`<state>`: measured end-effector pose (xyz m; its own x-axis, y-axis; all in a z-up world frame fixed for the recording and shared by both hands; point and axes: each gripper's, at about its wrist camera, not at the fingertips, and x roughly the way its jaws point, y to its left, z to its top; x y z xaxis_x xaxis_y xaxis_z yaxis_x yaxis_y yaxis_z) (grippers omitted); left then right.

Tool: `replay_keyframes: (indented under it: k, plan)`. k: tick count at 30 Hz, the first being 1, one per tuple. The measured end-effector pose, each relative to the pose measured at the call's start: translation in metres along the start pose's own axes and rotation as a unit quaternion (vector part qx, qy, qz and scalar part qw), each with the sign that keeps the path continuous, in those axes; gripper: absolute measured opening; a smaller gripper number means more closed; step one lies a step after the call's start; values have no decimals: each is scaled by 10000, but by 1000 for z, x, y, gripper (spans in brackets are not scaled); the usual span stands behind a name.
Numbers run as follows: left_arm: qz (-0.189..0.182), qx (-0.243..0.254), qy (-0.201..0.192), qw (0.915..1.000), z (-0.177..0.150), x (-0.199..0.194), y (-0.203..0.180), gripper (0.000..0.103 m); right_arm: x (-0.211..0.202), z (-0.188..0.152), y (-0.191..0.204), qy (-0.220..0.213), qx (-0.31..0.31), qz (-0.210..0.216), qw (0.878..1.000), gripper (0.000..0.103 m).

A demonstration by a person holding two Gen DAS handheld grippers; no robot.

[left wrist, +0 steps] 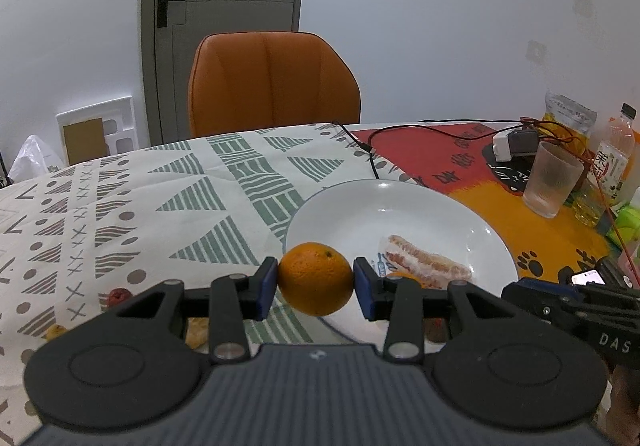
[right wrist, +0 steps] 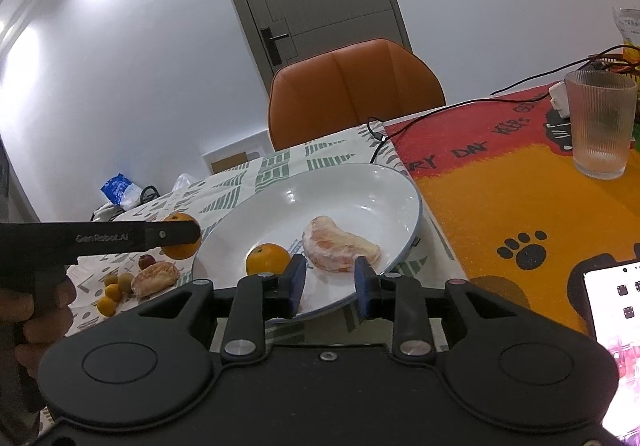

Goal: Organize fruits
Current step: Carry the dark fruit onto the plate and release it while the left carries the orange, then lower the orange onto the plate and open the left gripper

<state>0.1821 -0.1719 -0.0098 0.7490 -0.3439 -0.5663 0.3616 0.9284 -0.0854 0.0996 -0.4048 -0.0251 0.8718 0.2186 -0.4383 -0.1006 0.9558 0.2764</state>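
The job looks partly done. Two fruits are already on the white plate (right wrist: 400,182): a peeled pomelo piece (right wrist: 340,250) and a small orange (right wrist: 267,259) beside it. A bigger orange (left wrist: 315,278) is pinched between the blue pads of the left gripper (left wrist: 315,284) and is held up in the air, just by the near-left rim of the plate. It is judged that this orange is meant for the plate next. The orange is round, bright, and bumpy on its skin, with a tiny green spot on top. The right gripper (right wrist: 329,286) is spread apart and nothing is held in it; it is kept low at the near edge of the plate, in front of the pomelo piece. More fruit is left on the cloth (left wrist: 132,198) to the left of the plate: another peeled piece (right wrist: 155,278), a few little yellow fruits (right wrist: 114,292), and a small red one (right wrist: 147,261). These are still to be put away.
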Motion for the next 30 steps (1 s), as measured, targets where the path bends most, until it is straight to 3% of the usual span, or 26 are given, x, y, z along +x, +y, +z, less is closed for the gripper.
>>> replay_keyframes:
  k: [11, 24, 30]
  plan:
    - [188, -6, -73, 9998, 0, -4, 5, 45, 1, -2, 7, 18, -43, 63, 10000, 34]
    - [743, -238, -61, 9969, -18, -35, 44, 72, 6, -3, 34, 98, -196, 311, 9993, 38]
    - [977, -357, -59, 9946, -25, -49, 61, 75, 11, -4, 51, 145, -294, 439, 9985, 44]
